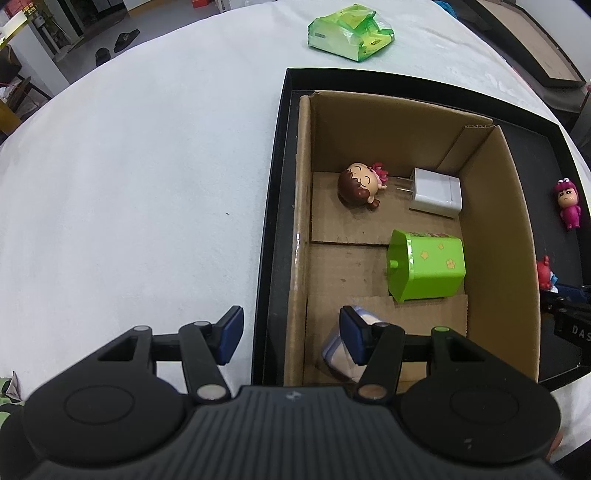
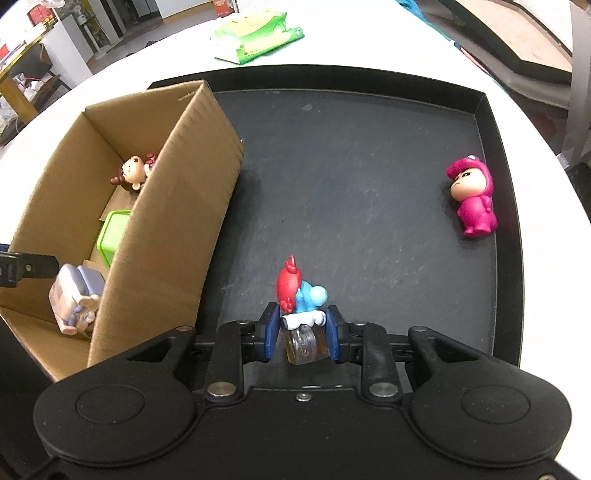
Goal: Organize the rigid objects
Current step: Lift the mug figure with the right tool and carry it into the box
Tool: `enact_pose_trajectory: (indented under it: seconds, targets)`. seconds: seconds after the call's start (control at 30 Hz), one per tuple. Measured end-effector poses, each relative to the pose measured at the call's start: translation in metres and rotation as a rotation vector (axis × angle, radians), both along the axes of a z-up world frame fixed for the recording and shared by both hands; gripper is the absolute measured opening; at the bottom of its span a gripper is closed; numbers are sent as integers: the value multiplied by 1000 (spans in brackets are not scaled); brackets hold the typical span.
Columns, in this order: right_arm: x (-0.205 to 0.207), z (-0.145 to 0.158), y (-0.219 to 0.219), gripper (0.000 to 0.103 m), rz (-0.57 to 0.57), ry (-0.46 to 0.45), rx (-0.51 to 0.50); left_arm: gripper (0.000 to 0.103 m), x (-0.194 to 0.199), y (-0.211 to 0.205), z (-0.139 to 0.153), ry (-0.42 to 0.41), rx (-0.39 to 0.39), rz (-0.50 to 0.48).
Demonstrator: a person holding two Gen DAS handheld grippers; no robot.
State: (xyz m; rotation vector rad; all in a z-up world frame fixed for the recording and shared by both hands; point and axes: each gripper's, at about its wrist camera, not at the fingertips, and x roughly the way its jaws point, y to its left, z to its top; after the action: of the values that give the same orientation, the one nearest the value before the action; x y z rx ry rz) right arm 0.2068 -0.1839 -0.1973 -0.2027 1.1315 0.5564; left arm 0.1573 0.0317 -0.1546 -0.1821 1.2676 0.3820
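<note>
At the far left the white worktop (image 1: 129,166) lies bare and wide, running up to the left rim of the black tray (image 1: 271,206). A green packet (image 1: 351,31) sits on the cloth beyond the tray's far edge, well apart from everything else.

The left tongs (image 1: 291,334) hang released, with nothing between the pads: one pad is over the cloth outside the tray rim, the other over the near left corner of the cardboard box (image 1: 303,221), above a pale lilac toy (image 2: 74,299) that lies against the near wall. The box stands inside the tray's left part, its left wall just beside the tray rim.

Inside the box, a brown-haired doll (image 1: 360,184) and a white charger plug (image 1: 436,192) lie near the far wall, close together but apart. A green house-shaped toy (image 1: 426,264) lies toward the right wall; the floor to its left is open cardboard.

Right of the box's tall right wall, the tray floor opens into a broad dark stretch. The right tongs (image 2: 303,334) are clenched on a red-capped blue figure (image 2: 299,291) on a clear base, near the tray's near edge and a little way from the box wall. Both pads press its sides.

Far right, a pink figure (image 2: 471,199) lies just inside the tray's right rim, well apart from the gripped figure.
</note>
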Motion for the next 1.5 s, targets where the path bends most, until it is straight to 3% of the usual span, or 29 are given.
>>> enact_pose_trajectory:
  seconds: [0.7,1.07,1.5]
  targets:
    - [-2,56,26,26,76,-66,-62,56,-4,10,3,5,-52,-10]
    - [-8,100,56,26,137,-128,-101,56,-9,19,6,-16,-99,-4]
    - [-19,116,101,26,206,-138,-116,56,-22,30,6,-51,-143,11]
